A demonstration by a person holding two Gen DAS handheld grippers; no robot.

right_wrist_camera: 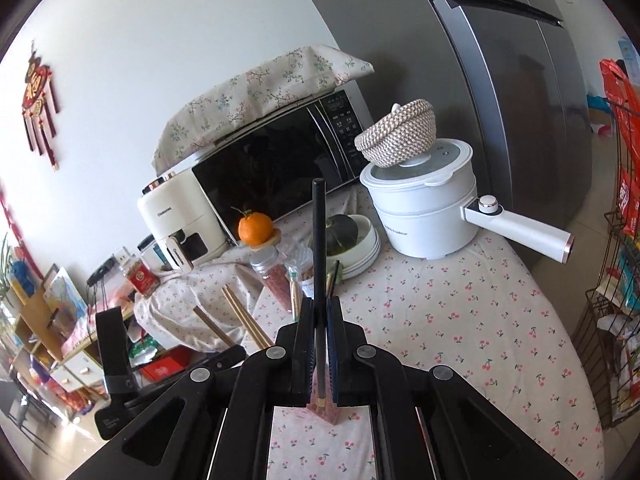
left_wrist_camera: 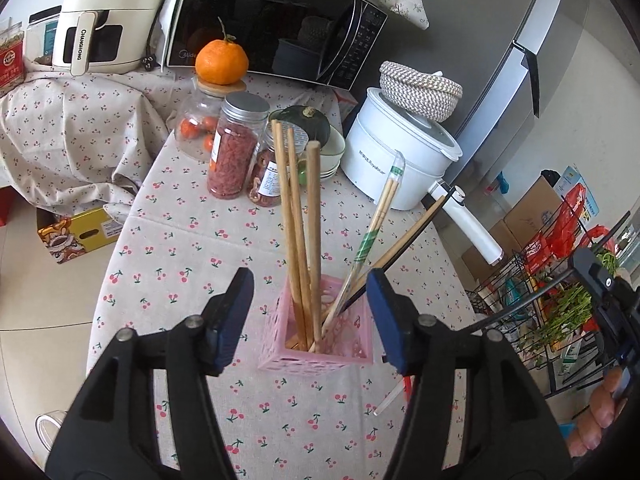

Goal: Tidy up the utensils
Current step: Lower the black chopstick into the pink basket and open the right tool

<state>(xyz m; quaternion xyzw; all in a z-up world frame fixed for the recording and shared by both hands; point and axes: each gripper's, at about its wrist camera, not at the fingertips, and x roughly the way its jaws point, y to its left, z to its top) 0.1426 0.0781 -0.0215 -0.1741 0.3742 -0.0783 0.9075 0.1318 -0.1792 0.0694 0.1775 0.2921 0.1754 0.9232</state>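
chopsticks [left_wrist_camera: 298, 216] stand in the pink holder [left_wrist_camera: 316, 344] on my desk [left_wrist_camera: 192, 240]; my left gripper [left_wrist_camera: 310, 316] gapes around it, my right gripper [right_wrist_camera: 319, 344] clamps a dark chopstick [right_wrist_camera: 319, 240].

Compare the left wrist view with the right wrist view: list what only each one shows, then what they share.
Only the left wrist view: the open left claw above the pink holder with nothing between its pads, the wrapped chopsticks leaning in the holder, and a yellow box on the floor.

Only the right wrist view: the right claw shut on a dark chopstick, and a red wall ornament.

Both: the microwave, orange, white electric pot, woven basket and cherry-print tablecloth.
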